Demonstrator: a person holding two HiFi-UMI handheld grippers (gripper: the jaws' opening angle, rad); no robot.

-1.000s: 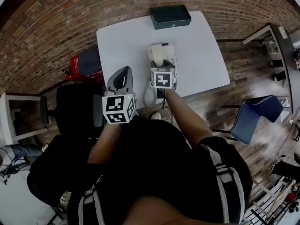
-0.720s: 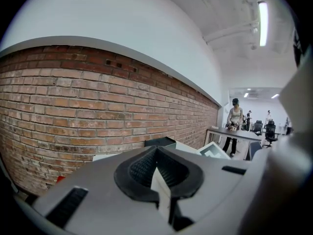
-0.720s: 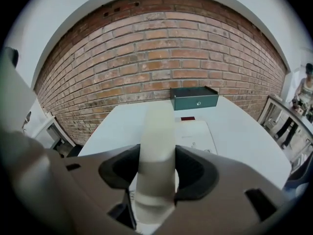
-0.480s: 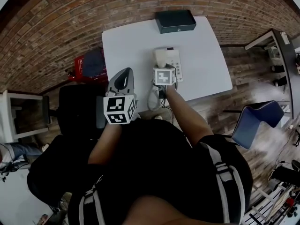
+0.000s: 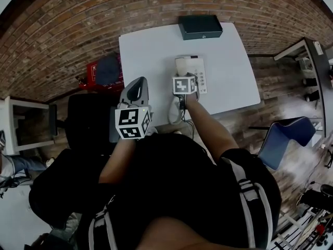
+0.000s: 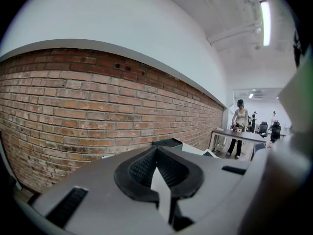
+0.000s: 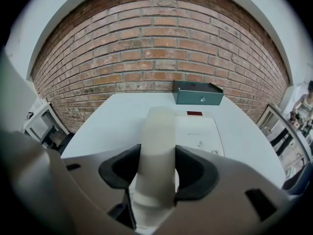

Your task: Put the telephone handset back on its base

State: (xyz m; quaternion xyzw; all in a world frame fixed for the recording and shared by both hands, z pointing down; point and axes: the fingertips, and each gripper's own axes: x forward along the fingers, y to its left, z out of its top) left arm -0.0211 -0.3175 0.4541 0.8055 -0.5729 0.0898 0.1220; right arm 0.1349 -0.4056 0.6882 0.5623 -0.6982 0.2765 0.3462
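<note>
Left tongs (image 5: 134, 90) are hanging closed and empty, off to the side. Right tongs (image 5: 179, 100) are clamping the pale handset (image 7: 157, 146) and have been dipping lower this last second. So it's closing in on the base (image 7: 198, 133) on the worktop (image 5: 151, 51), but it's not sitting on it.

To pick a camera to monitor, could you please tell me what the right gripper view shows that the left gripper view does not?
Right only: the cream telephone handset clamped in the right tool, and the whole top of the white telephone base. Left only: a person at a desk, and a ceiling strip light. Both: the red brick wall and the dark green box.
</note>
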